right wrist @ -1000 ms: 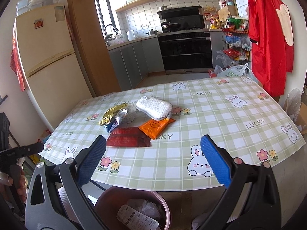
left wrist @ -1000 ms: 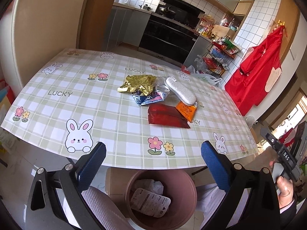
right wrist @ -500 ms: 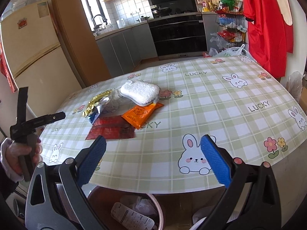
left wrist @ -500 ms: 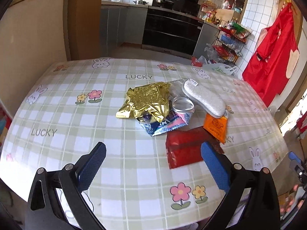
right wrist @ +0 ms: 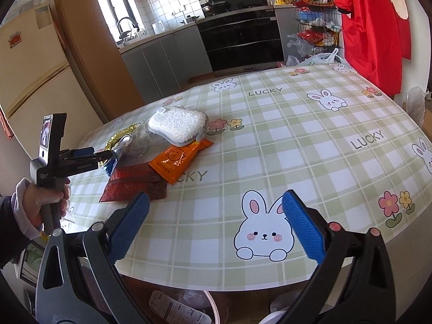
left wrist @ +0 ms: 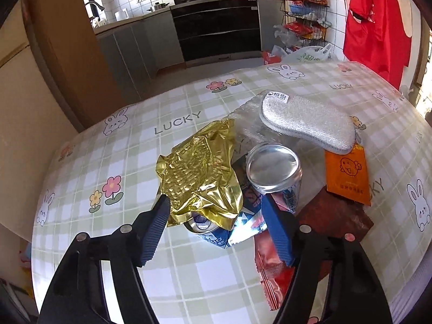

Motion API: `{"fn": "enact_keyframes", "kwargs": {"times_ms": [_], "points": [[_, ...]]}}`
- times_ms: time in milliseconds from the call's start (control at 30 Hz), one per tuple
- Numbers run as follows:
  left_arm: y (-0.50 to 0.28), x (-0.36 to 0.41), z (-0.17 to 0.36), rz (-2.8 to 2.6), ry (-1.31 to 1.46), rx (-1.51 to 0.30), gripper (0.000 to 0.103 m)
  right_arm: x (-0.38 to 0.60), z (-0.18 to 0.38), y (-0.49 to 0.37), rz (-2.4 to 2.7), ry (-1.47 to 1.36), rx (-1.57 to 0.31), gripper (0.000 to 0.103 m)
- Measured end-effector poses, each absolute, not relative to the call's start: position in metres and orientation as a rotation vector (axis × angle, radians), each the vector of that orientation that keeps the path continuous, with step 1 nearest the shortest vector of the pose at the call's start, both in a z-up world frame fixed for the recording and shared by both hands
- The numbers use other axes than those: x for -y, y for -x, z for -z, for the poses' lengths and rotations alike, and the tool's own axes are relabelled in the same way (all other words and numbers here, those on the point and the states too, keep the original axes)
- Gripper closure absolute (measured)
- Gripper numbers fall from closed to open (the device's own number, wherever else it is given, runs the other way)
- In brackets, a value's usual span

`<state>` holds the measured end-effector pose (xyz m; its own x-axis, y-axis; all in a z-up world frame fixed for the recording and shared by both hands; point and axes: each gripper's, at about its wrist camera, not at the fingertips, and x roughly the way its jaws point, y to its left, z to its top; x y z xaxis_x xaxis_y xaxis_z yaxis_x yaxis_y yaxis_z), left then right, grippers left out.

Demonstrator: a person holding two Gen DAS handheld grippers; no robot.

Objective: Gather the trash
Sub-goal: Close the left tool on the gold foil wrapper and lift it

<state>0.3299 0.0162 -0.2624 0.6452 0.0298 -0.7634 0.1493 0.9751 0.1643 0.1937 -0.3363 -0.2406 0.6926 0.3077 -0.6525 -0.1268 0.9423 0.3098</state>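
A crumpled gold foil wrapper lies on the checked tablecloth, draped over a blue can on its side. Next to it are a silver-ended can, a white sponge pad, an orange sachet and red wrappers. My left gripper straddles the gold wrapper's near edge and the blue can; its jaws are closing, the pads not clearly pressing. From the right wrist view it reaches into the pile. My right gripper hangs open over the table's front edge, with nothing between its fingers.
A pink bin with paper trash in it stands under the table's front edge. A red garment hangs at the right, a wire rack and kitchen counter behind. The bunny-print cloth to the right carries nothing.
My left gripper has come forward and down from above the bin to the trash pile, rolling, and its jaws have narrowed around the gold wrapper. The right gripper has sunk a little toward the table.
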Motion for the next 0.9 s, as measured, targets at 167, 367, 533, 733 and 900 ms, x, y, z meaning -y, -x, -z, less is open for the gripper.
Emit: {"fn": "enact_keyframes", "kwargs": {"times_ms": [167,367,533,733,900], "points": [[-0.341,-0.015,0.272,0.058,-0.250,-0.885,0.037,0.339,0.244,-0.197,-0.242,-0.251,-0.774,0.006],[-0.347,-0.026,0.275,0.029,-0.263,-0.891,0.038,0.339,0.245,-0.200,-0.243,-0.248,-0.780,0.006],[-0.355,-0.040,0.278,-0.003,-0.243,-0.910,0.038,0.336,0.246,-0.202,-0.252,-0.238,-0.782,0.006],[-0.362,-0.056,0.279,-0.016,-0.206,-0.935,0.039,0.332,0.243,-0.203,-0.255,-0.230,-0.781,0.006],[-0.363,-0.072,0.278,0.003,-0.173,-0.950,0.061,0.329,0.243,-0.206,-0.261,-0.224,-0.785,0.006]]}}
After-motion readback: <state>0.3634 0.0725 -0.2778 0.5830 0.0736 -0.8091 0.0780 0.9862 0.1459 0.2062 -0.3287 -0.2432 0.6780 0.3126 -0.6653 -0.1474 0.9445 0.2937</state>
